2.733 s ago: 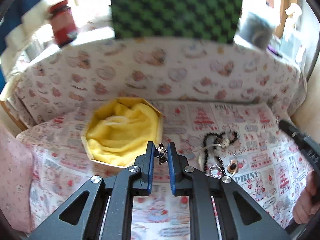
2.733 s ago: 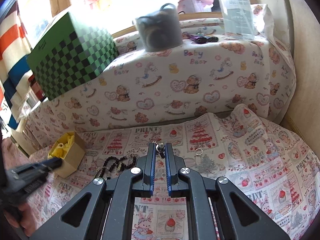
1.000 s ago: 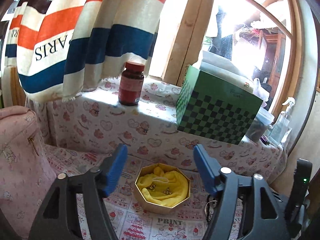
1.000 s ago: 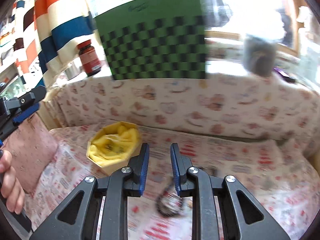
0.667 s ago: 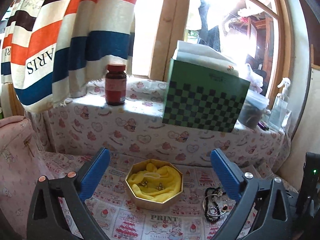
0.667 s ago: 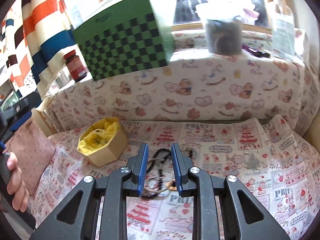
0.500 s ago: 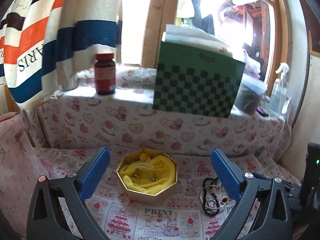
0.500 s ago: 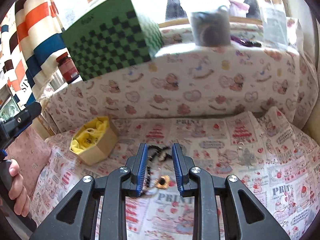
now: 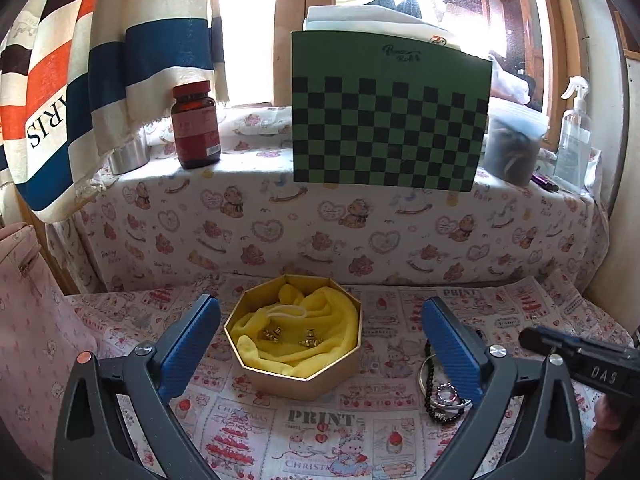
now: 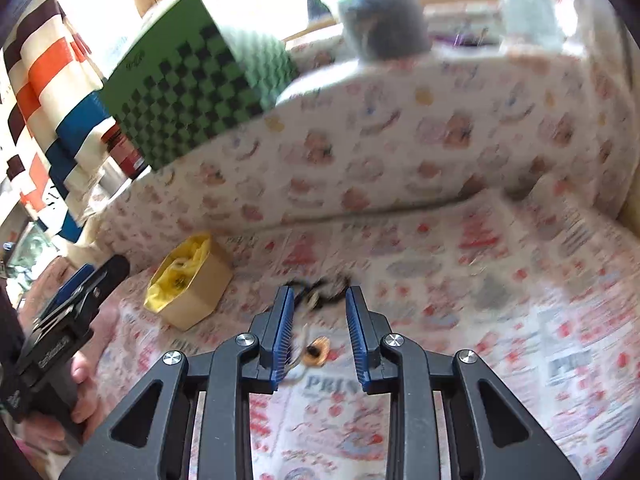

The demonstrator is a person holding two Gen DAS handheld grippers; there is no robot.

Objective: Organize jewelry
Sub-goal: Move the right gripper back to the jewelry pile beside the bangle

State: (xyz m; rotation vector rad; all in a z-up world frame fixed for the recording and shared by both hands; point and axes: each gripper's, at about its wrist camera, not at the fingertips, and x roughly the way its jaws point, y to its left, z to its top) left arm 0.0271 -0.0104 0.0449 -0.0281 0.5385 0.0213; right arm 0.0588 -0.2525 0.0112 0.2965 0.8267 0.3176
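A surface covered by a printed cloth with red Christmas motifs [image 9: 320, 420] is seen below a ledge draped in teddy-bear fabric [image 9: 320, 216], on which a green-and-black checkered box [image 9: 390, 116] and a dark red pill bottle [image 9: 196, 126] are stood before a window, with a striped orange, blue and white towel [image 9: 80, 60] hung at the far left. An octagonal gold cardboard box lined with yellow cloth [image 9: 296, 338] is placed near the middle of the surface, and two small gold pieces of jewelry [image 9: 292, 336] are laid side by side on its lining. Just right of the box, a heap of black bead strands and metal rings [image 9: 444, 392] is left on the cloth. The left gripper [image 9: 320, 338] is held wide apart, empty, framing the octagonal box. The right gripper [image 10: 320, 320] is held above the heap with its jaws apart, nothing gripped between them; its view is blurred, so finer detail cannot be told.
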